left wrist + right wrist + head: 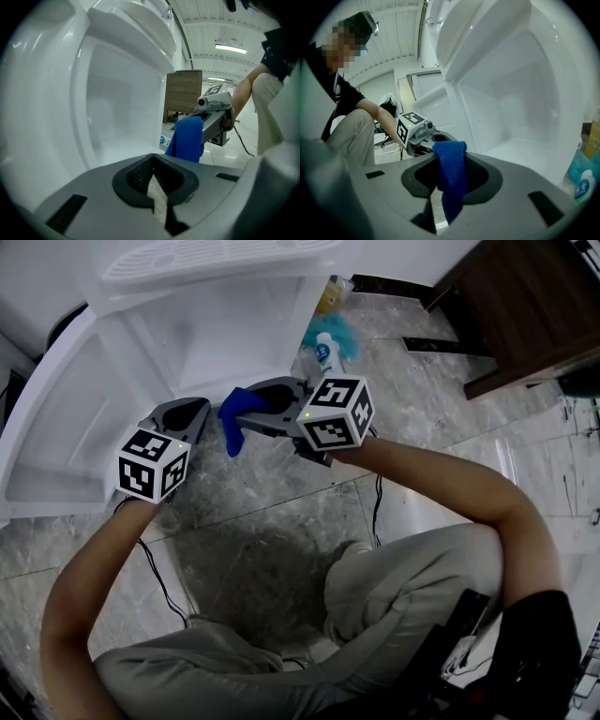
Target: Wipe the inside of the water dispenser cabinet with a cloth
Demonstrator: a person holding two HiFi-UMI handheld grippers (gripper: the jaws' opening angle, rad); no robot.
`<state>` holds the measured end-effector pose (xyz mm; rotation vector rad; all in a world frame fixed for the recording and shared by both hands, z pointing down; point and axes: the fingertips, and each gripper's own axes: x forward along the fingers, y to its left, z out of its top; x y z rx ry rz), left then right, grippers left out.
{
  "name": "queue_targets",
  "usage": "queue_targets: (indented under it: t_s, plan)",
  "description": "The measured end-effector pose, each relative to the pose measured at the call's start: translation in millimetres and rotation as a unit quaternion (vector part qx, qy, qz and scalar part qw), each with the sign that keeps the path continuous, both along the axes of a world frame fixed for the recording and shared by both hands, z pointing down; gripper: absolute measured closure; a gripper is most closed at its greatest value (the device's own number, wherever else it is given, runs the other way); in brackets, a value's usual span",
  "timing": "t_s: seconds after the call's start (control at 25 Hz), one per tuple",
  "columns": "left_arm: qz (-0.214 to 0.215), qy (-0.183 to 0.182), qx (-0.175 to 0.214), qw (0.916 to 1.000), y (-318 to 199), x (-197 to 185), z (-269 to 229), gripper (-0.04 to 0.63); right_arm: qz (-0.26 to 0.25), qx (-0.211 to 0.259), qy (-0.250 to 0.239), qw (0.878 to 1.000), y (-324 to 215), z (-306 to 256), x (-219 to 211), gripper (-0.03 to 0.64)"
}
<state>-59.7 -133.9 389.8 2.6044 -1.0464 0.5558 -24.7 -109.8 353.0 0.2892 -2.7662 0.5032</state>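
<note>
Blue cloth (233,423) hangs folded from the jaws of the right hand-held gripper (249,412), which are clamped on it just in front of the open white water dispenser cabinet (220,329); the left hand-held gripper (190,407) is just beside it on the left, jaws pressed together with nothing between them. Both hover above the grey tiled floor (281,512), where a white bottle (325,352) sits near the cabinet's right edge.
</note>
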Motion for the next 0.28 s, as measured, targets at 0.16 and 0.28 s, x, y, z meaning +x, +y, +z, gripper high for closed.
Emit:
queue_targets:
  t_s: [0.16, 0.28]
  plan:
    - [-0.005, 0.002, -0.006, 1.0, -0.3, -2.4, 1.7, 0.589, -0.002, 0.001, 0.003, 1.0, -0.5, 2.3, -1.4, 0.514]
    - [-0.007, 0.002, -0.005, 1.0, -1.9, -3.7, 1.9, 0.589, -0.008, 0.004, 0.005, 1.0, -0.8, 2.7, -4.0, 0.514]
